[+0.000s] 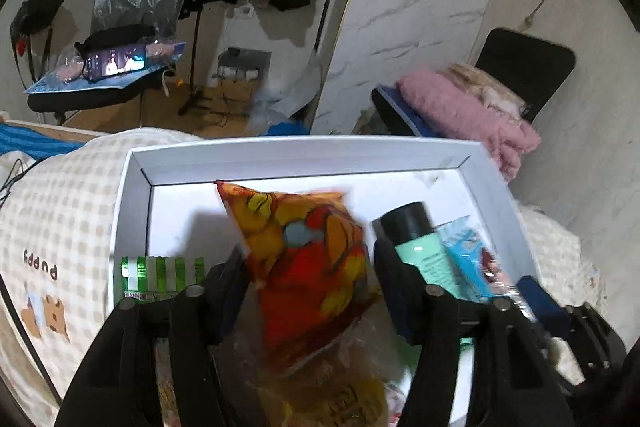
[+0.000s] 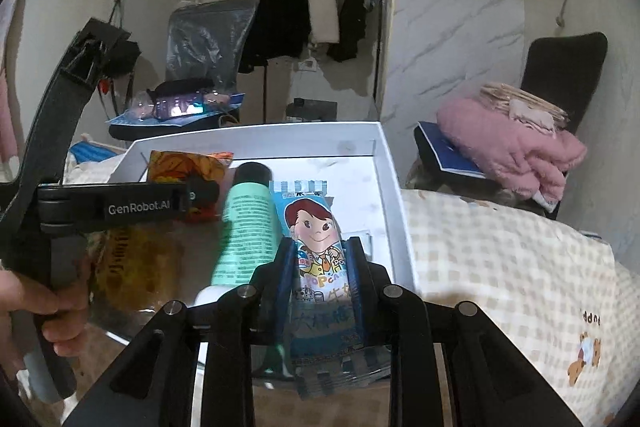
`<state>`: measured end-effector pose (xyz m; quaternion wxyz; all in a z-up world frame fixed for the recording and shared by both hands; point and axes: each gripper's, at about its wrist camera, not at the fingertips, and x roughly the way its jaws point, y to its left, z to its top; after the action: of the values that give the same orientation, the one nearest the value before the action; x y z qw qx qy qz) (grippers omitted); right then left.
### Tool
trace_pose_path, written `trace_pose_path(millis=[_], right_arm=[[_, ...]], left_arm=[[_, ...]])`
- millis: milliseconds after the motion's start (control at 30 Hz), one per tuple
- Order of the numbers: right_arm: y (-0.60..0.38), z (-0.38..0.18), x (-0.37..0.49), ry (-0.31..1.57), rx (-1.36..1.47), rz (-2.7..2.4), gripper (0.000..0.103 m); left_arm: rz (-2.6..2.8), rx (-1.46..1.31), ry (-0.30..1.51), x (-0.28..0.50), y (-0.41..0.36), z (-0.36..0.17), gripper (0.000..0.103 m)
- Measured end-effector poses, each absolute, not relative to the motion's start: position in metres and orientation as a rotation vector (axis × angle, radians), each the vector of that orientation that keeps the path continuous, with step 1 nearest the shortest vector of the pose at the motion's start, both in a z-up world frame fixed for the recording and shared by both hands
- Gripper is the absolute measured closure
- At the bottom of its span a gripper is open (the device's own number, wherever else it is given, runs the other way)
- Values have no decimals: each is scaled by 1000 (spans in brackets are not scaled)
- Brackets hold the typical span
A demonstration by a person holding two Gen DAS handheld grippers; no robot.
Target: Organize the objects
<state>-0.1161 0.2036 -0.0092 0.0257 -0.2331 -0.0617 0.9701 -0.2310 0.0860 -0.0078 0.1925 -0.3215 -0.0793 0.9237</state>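
We're looking down into the white box (image 1: pixel 132 195), which sits on a checked beige blanket (image 1: pixel 60 195), and both our claws are busy inside it. Our left gripper (image 1: pixel 308 267) has its fingers spread fairly wide with the orange snack bag (image 1: pixel 304 251) between them. The bag is tilted, its top corner reaching toward the box's far wall, and the left finger presses its edge, but we cannot tell for sure whether the right finger touches it, so a firm grip is not confirmed. The bag is blurred.

Over on the right wrist view, our right gripper (image 2: pixel 322 267) is pinched narrow on the blue candy packet (image 2: pixel 316 227), the one with the cartoon boy's face. The fingers squeeze its lower half and the top of the packet stands out past the fingertips, pointing at the far wall near the box's right side.

Just left of that packet lies the mint-green bottle (image 2: pixel 248 223) with a black cap, its cap toward the far wall, touching or very nearly touching the packet. At the box's left edge, near the front, we see a green-and-white striped packet (image 1: pixel 160 273). A clear bag with yellow print (image 2: pixel 132 267) lies at the near end, under the left gripper.

Beyond the box, a pink fluffy blanket (image 2: pixel 516 143) is piled on a black chair (image 2: pixel 564 67).
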Motion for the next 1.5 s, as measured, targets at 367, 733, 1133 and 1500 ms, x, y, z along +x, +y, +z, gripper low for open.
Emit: trace_pose_path(millis=[367,733,1133,1500], right_arm=[[173,21,-86,-431,-554,3025,25],[214,110,-46,-54,-736,3082,19],[222,56,9,196,-771,3017,3],[229,9,-14,256,-831,3040,2]], left_arm=[[2617,-769,-131,-190,82,38,23],[2645,-670,-12,-126,66,121,15],[2766,-739,-441,-55,33,43,0],[2742,-871,-324,-69,44,-14,0]])
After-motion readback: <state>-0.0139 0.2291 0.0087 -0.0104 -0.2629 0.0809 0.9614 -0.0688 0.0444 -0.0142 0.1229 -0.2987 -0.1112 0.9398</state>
